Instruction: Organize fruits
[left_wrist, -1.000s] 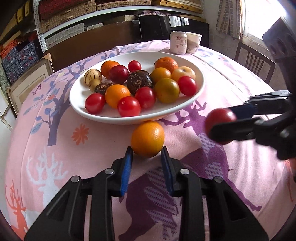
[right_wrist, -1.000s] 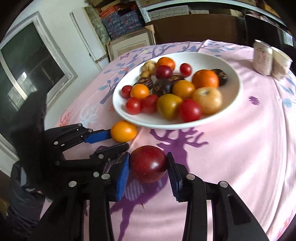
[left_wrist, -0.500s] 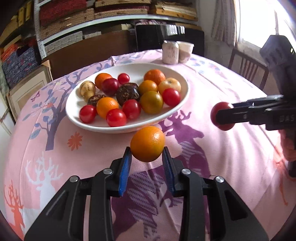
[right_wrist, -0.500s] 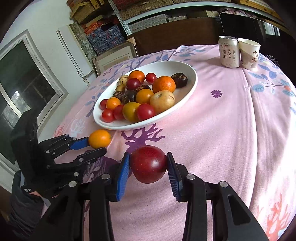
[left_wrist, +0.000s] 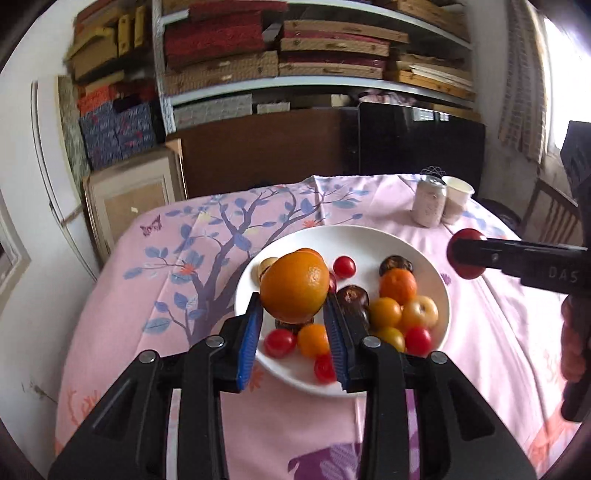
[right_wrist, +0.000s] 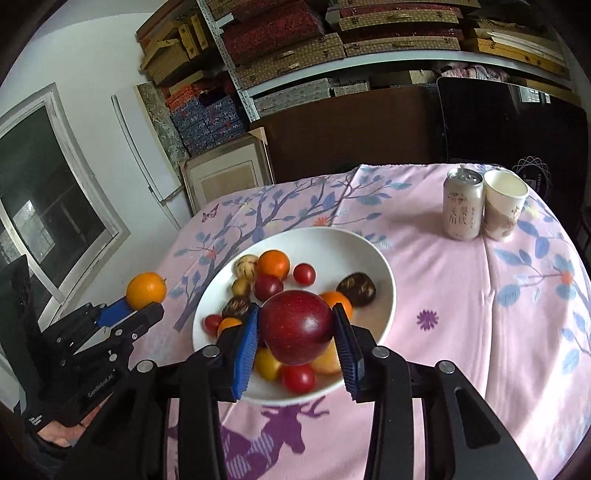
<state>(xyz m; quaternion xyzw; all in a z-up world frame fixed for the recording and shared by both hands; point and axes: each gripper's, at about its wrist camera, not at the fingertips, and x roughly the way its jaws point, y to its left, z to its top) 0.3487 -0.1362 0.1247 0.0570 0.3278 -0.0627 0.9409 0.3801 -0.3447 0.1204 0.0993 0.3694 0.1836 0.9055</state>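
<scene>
My left gripper (left_wrist: 294, 316) is shut on an orange (left_wrist: 294, 286) and holds it in the air above the near left part of a white plate (left_wrist: 439, 288). My right gripper (right_wrist: 296, 330) is shut on a dark red plum (right_wrist: 297, 326), held above the near part of the same plate (right_wrist: 376, 266). The plate holds several fruits: small red tomatoes, oranges, yellow fruits and dark brown ones. The left gripper with the orange (right_wrist: 146, 290) shows at the left of the right wrist view. The plum (left_wrist: 466, 258) shows at the right of the left wrist view.
A drink can (right_wrist: 462, 206) and a paper cup (right_wrist: 503, 205) stand together at the far right of the round table, which has a pink patterned cloth (right_wrist: 498, 314). Shelves, boxes and a dark cabinet stand behind the table. A chair (left_wrist: 554, 214) is at the right.
Both grippers have risen well above the table with their fruit. The orange left the cloth. Both now hang over the plate, which looks smaller and farther below.
</scene>
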